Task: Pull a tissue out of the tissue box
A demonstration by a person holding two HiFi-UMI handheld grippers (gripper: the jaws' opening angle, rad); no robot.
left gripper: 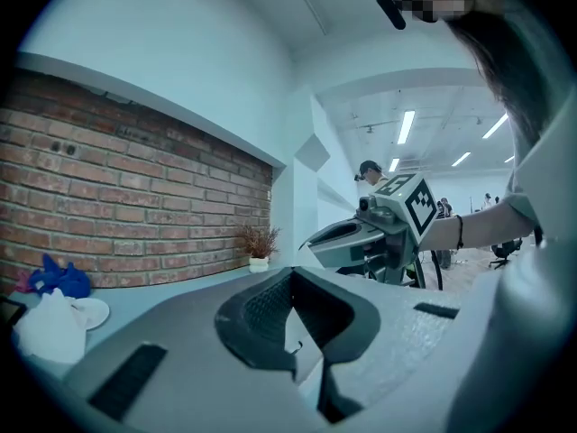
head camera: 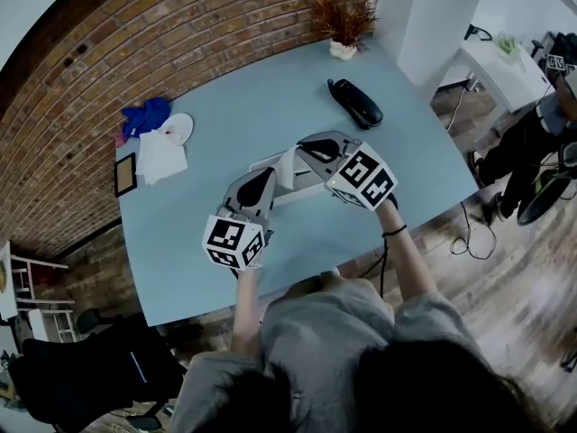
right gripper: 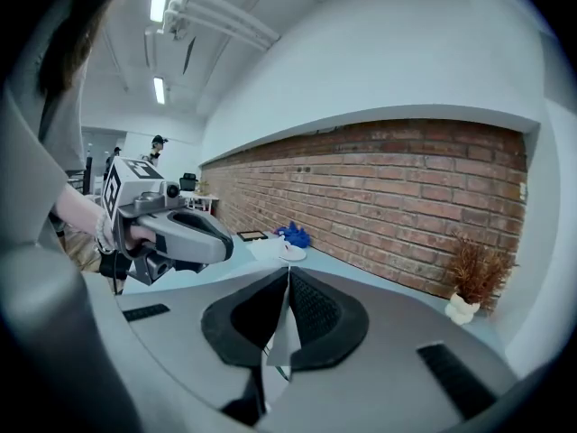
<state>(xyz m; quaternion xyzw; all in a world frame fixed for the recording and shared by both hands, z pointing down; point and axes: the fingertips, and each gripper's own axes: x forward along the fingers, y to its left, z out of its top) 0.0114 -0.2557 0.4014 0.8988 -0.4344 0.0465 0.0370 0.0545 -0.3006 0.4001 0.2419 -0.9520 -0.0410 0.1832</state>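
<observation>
left gripper: your left gripper [head camera: 270, 177] sits at the near-left edge of the box [head camera: 305, 190], nose aimed over it and marker cube back toward you. In its own view it's held about level, looking along the table.
left jaws: pinched together at the tips, with a pale sliver of tissue [head camera: 287, 165] showing between the pads.
right gripper: your right gripper [head camera: 302, 149] is over the box's right side, nose pointing left across it toward the other gripper, cube out to the right.
right jaws: clamped on the tissue. A folded white flap hangs down between the pads.
arms: both your forearms reach out from your body, the right one further, with a dark band on that wrist [head camera: 394, 231].
tissue: up off the box, a small white piece right between the two noses.
box: flat on the table [head camera: 225, 106], mostly covered by the grippers.
other stuff: black handset [head camera: 354, 103] beyond the box to the right, plant [head camera: 343, 25] further past that, and a white wad [head camera: 160, 156], plate [head camera: 178, 127] and blue cloth [head camera: 146, 115] well off to the box's left.
</observation>
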